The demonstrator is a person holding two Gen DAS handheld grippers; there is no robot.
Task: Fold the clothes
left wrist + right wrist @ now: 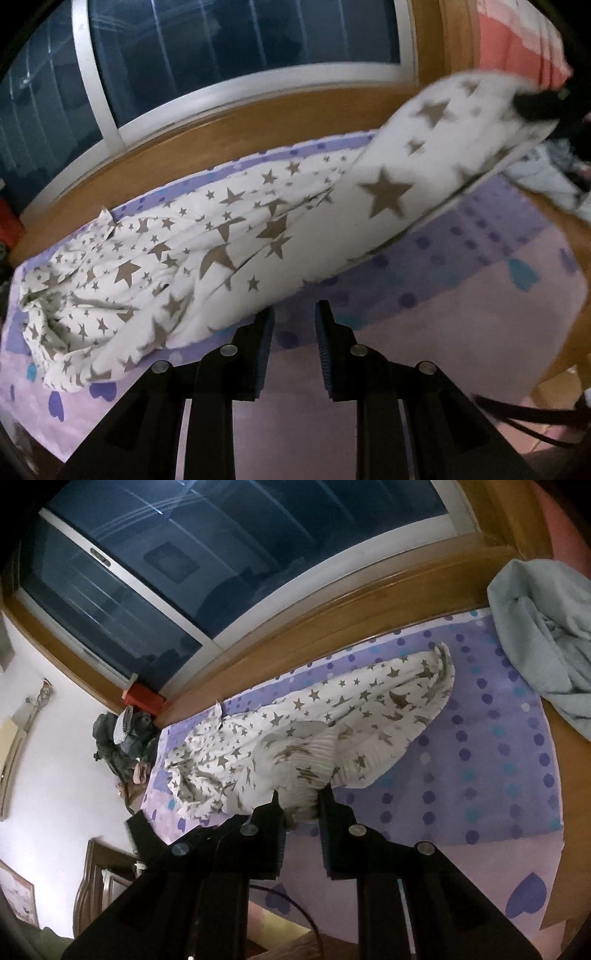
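A white garment with grey-brown stars (229, 236) lies stretched along the far side of a purple dotted bed sheet (480, 258). My left gripper (293, 314) is open and empty, just in front of the garment's near edge. In the left wrist view the garment's right end is lifted and blurred, held by my right gripper (532, 105) at the upper right. In the right wrist view my right gripper (299, 801) is shut on a bunched waistband end of the star garment (332, 723), which trails away toward the window.
A wooden ledge (221, 125) and a dark window (221, 44) run behind the bed. A light blue cloth (546, 642) is heaped at the right. A pile of dark clothes (122, 738) and a red box (142, 698) sit at the far left end.
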